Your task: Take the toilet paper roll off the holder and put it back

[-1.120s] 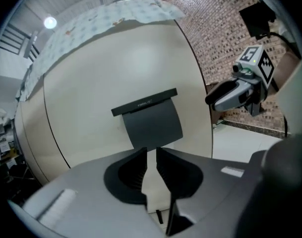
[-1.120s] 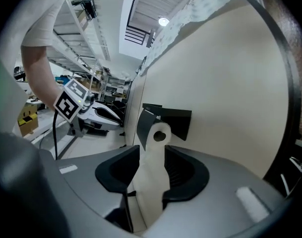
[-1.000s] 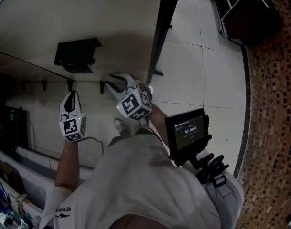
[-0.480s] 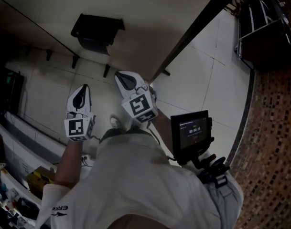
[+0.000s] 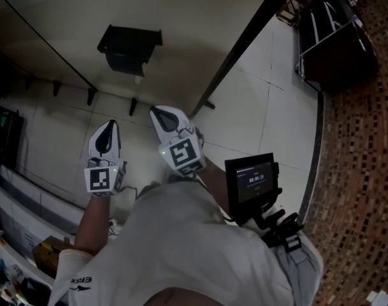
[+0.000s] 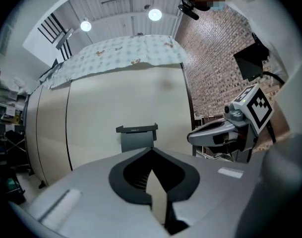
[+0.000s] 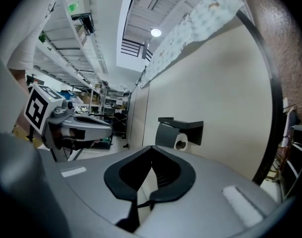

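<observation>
1. Since a second ago, the left gripper (image 5: 110,125) and the right gripper (image 5: 155,110) have been rising a little and drawing level with each other. They are now pointing side by side toward the beige wall (image 5: 181,18).
2. The right gripper's jaws were standing apart a second ago. They have just been closing and are now meeting tip to tip with nothing between them.
3. The left gripper's jaws are also pressing together, gripping nothing.
4. The toilet paper roll (image 7: 181,142) is sitting in the black holder (image 5: 130,43), tucked under its flat top. The holder is fixed to the wall well apart from both grippers. Only the right gripper view is showing the roll's white end and core. In the left gripper view the holder's dark front is hiding it.
5. I am judging that the task is not under way at this moment, since the roll is in place and neither gripper is near it.
6. If the removal is yet to come, everything is left to do: closing in on the holder, opening the jaws, gripping the roll, drawing it off, then seating it again.
</observation>
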### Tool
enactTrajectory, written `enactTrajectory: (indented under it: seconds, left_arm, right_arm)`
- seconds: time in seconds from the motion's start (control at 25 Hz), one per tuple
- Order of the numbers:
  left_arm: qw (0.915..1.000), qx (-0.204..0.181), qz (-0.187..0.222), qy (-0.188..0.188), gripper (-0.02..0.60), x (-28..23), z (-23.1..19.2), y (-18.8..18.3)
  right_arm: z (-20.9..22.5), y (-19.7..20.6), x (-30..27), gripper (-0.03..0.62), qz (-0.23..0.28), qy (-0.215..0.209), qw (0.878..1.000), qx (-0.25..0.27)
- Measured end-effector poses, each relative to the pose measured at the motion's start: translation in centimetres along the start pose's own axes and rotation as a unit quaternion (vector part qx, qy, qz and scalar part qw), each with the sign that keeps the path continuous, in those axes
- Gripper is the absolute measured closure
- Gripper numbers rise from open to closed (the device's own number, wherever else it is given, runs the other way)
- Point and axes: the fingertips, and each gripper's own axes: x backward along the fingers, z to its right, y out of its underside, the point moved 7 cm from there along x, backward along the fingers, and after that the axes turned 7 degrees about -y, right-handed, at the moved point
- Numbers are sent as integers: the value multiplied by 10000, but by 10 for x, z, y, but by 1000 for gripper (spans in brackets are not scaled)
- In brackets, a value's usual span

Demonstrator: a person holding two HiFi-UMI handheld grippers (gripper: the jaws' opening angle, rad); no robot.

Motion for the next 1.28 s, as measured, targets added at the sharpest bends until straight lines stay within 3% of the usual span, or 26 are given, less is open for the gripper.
enactTrajectory:
  seconds: [0.12,0.28,0.72,1.04,1.28]
  left_arm:
    - [9995,299,-24,6,580,18,3,-6]
    - [9989,398,147,201,580,47,12,-12]
    - [9974,371,244,572,580,135,30,-5]
    - [9974,555,217,407,580,155,76,-26]
    - [9980,526,206,299,580,165,84,-23]
  right_arm:
    - [-17,-7,16,580,29,204,9998,87]
    - [-45,-13,39,580,207,389,9990,21]
    - [-126,-6,102,580,222,723,9970,-179]
    - [-121,-9,151,580,376,652,9967,-293]
    - [-124,-2,158,580,344,572,9971,-369]
